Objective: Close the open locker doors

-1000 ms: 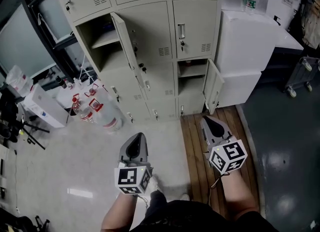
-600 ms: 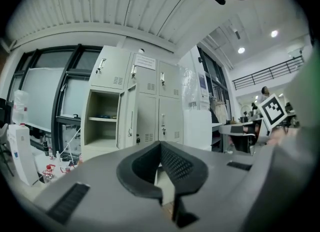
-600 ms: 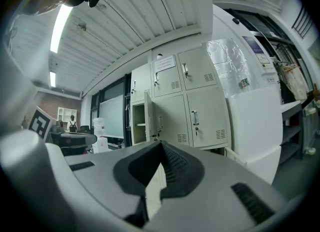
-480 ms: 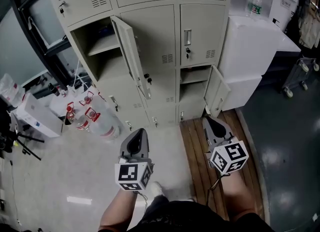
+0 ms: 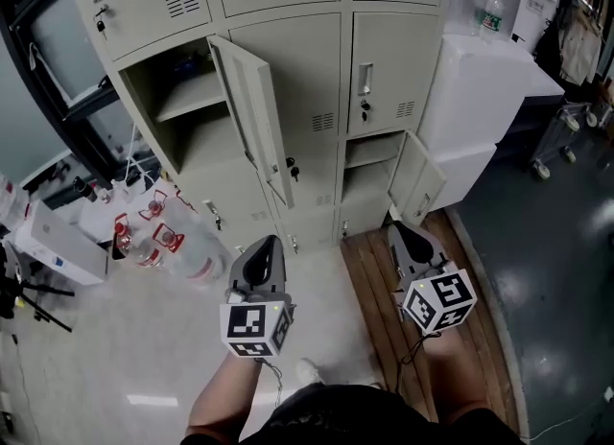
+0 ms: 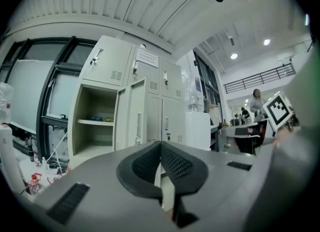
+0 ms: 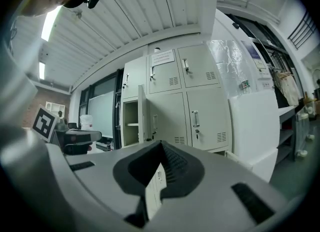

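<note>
A beige locker bank (image 5: 317, 59) stands ahead of me. One tall door (image 5: 251, 117) in the left column hangs wide open, showing a shelved compartment (image 5: 177, 98). A small low door (image 5: 417, 179) on the right is also swung out beside its compartment (image 5: 365, 170). My left gripper (image 5: 273, 240) is shut and empty, held short of the tall door's lower edge. My right gripper (image 5: 391, 227) is shut and empty too, just in front of the small door. The left gripper view shows the open compartment (image 6: 95, 121) beyond the closed left gripper (image 6: 160, 143). The right gripper view shows the tall door (image 7: 141, 116) edge-on.
Several clear water jugs with red caps (image 5: 158, 237) lie on the floor at the left. A white cabinet (image 5: 475, 98) with a bottle (image 5: 492, 11) on top stands right of the lockers. A wooden platform (image 5: 384, 290) lies under my right gripper. A wheeled cart (image 5: 556, 136) is far right.
Both grippers and the head have moved forward toward the lockers, which look nearer and larger. The jaws of both stay closed and both doors hang as before.
</note>
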Demonstrator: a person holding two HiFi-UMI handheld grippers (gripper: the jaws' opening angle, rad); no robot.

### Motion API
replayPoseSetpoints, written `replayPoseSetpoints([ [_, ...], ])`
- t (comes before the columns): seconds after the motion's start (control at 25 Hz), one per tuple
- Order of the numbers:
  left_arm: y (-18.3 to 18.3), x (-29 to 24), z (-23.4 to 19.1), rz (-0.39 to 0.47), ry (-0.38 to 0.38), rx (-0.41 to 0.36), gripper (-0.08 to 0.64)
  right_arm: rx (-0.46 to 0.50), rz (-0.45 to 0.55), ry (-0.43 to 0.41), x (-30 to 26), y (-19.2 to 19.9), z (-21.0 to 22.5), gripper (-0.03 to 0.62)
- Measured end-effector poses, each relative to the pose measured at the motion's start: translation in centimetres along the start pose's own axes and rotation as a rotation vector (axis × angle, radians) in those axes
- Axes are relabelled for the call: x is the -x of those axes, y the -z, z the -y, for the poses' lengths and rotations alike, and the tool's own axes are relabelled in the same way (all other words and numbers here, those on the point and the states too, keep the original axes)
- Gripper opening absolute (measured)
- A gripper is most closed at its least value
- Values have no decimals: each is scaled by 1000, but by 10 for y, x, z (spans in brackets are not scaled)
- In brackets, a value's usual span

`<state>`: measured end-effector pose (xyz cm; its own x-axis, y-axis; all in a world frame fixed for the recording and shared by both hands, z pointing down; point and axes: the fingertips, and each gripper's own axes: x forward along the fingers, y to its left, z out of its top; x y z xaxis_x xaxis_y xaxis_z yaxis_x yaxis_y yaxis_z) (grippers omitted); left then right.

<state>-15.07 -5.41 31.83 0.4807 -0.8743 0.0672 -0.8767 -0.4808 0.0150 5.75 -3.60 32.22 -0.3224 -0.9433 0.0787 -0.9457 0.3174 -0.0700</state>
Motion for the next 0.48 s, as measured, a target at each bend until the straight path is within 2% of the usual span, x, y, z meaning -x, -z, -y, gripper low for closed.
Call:
replayPoseSetpoints([
  [0.48,-2,-30,-40,-28,82,-28,5,-2,8,46,-45,-1,-36,0],
])
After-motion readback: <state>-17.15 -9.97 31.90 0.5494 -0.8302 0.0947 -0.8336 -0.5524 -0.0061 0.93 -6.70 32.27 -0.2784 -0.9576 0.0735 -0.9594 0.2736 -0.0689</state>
